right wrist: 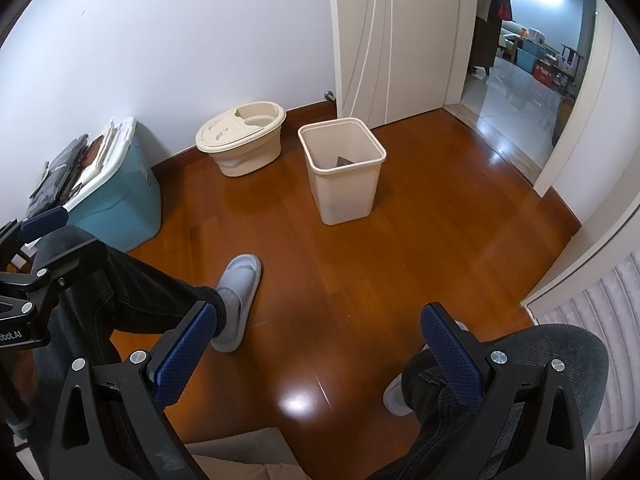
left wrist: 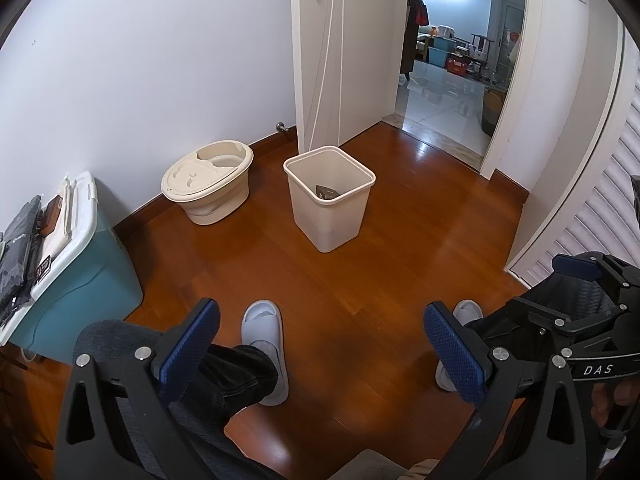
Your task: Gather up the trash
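Trash bin [left wrist: 329, 196], cream, square, open top, stands upright on the wood floor [left wrist: 360, 280] approx. mid-room. One dark flat scrap [left wrist: 326, 193] lies inside it, low against the far wall of the bin; can't tell what it is. In the right wrist view the same bin [right wrist: 344, 168] shows the scrap [right wrist: 343, 162] too.

Just beside the bin, toward the wall: a beige oval tub w/ lid [left wrist: 208, 182], not touching the bin. Farther from the bin on that same side: teal storage box [left wrist: 76, 272] w/ white lid, dark folded stuff piled on top. Behind the bin: white door [left wrist: 340, 52], swung open, w/ a doorway to a tiled room beyond.

On the near side of the bin, well apart from it: the person's legs and grey slippers [left wrist: 264, 348]; seems seated.

Left gripper [left wrist: 320, 352]: fingers spread wide, nothing between them. Right gripper [right wrist: 316, 356]: same, jaws apart & empty. Both point toward the bin from a distance, neither near it.

Progress, as a judgement: floor around the bin shows no loose trash in either view, and one item sits in the bin, so prob. at least one piece is collected. Whether more is left can't be told; any remaining trash would be outside these views. Nothing in hand now, so no drop is pending.
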Available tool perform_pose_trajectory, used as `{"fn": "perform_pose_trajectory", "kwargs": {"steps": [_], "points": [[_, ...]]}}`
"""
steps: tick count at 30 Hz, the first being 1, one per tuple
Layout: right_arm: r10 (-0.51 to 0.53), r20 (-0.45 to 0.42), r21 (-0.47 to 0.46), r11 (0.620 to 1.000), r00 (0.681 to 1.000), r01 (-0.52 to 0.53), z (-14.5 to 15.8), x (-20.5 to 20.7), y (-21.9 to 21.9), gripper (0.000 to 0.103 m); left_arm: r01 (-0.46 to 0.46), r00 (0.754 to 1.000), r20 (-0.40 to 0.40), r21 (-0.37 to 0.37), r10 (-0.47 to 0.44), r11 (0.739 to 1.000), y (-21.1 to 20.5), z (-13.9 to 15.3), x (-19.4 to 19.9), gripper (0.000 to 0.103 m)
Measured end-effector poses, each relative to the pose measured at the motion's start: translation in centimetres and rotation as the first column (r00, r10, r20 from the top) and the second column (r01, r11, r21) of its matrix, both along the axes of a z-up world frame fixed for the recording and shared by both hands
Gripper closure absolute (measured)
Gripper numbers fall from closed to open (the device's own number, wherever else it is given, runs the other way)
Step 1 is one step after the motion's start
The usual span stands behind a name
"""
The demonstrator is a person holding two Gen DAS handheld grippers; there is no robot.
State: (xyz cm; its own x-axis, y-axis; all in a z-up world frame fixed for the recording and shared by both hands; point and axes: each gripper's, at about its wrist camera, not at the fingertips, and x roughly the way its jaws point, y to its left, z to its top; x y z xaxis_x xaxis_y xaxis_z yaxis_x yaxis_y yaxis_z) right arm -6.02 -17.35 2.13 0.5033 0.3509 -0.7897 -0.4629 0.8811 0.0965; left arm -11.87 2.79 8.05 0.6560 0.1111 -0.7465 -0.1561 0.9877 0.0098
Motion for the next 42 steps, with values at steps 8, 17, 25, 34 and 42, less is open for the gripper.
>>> {"fn": "perform_pose_trajectory", "kwargs": {"steps": [8,17,25,34,42], "points": [[-0.002,-0.006,0.000,1.000,1.000,0.002,0.0,0.1,0.0,0.000,0.002,1.000,0.001,-0.006,-0.002,1.000,0.1,-0.1,0.0,0.000],[-0.004,-0.008,0.004,1.000,1.000,0.004,0.0,-0.2,0.5,0.000,0.006,1.000,-0.003,-0.015,-0.006,1.000,0.2,-0.1,0.1,0.000],[-0.006,-0.015,0.005,1.000,1.000,0.006,0.0,-0.4,0.8,0.000,0.011,1.000,-0.006,-0.020,-0.011,1.000,0.2,-0.2,0.1,0.000],[-0.001,-0.021,0.008,1.000,1.000,0.001,-0.3,-0.9,1.3,0.000,0.010,1.000,-0.009,0.015,-0.010,1.000,0.0,-0.3,0.2,0.000],[-0.001,-0.022,0.010,1.000,1.000,0.001,-0.5,-0.9,1.2,0.000,-0.004,1.000,0.014,0.002,0.004,1.000,-0.2,-0.5,-0.3,0.000]]}}
